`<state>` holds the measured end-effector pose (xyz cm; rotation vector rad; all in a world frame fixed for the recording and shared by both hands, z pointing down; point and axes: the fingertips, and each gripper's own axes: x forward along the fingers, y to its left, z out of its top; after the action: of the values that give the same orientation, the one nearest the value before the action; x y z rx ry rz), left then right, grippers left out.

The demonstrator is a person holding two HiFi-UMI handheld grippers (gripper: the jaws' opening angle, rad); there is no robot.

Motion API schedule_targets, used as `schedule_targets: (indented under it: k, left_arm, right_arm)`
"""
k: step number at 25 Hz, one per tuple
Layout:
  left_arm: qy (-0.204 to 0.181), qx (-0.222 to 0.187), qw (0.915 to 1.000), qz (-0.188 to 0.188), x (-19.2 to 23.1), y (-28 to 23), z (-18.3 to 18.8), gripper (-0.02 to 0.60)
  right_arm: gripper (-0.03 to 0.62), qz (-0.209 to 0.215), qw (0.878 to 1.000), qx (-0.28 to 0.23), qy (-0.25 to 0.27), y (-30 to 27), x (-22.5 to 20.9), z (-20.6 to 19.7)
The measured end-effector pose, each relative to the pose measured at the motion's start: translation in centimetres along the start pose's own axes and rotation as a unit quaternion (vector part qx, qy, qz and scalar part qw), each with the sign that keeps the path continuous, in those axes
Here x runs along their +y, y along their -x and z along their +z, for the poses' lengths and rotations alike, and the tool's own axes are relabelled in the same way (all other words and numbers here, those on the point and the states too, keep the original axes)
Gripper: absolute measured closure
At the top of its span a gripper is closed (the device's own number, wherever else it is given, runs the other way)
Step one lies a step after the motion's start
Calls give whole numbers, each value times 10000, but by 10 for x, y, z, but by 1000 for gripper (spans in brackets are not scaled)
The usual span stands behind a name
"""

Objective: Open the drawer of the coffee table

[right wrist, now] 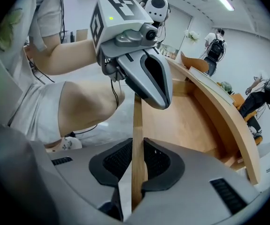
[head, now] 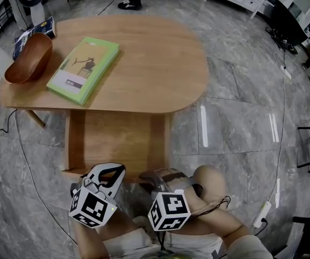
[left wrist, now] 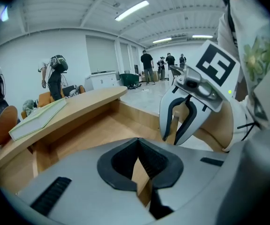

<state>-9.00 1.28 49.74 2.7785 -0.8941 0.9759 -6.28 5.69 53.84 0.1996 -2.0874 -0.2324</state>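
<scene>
**A:** Which step is going on?

**B:** The drawer (head: 117,139) is already sitting pulled out from under the coffee table (head: 144,58), toward the near side. The right gripper (right wrist: 135,146) is clamping its front board (right wrist: 137,111). The left gripper (left wrist: 137,142) is pinched fully closed beside it, visibly gripping nothing.

**A:** And next?

**B:** Probably pulling nearer, keeping level, if any travel is remaining.

**A:** Any writing?

**B:** The green book (head: 83,68) is carrying a label, but it's too small to read.

coffee table (head: 144,63): matt wood | drawer (head: 117,139): matt wood | floor (head: 235,128): glossy stone
</scene>
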Motion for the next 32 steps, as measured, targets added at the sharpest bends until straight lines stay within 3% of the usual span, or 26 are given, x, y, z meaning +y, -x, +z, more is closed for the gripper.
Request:
schedule_targets:
  k: [5,11,27,32]
  left_arm:
    - [53,-94,9999,-127,-3,1,2,572]
    - [26,90,9998,-175,-11,-3,-9,572]
    - [92,23,9993,-368,-15,-5,-10,572]
    - [124,0,9994,-327,-14,-6,-11,572]
  right_arm:
    - [519,-21,10000,7,-40,2,2,-1]
    - [519,189,9998,-85,-18,1,27,8]
    - [519,325,9995,36,2,0,28,3]
    - [517,281,9988,-218,334,2,31,5]
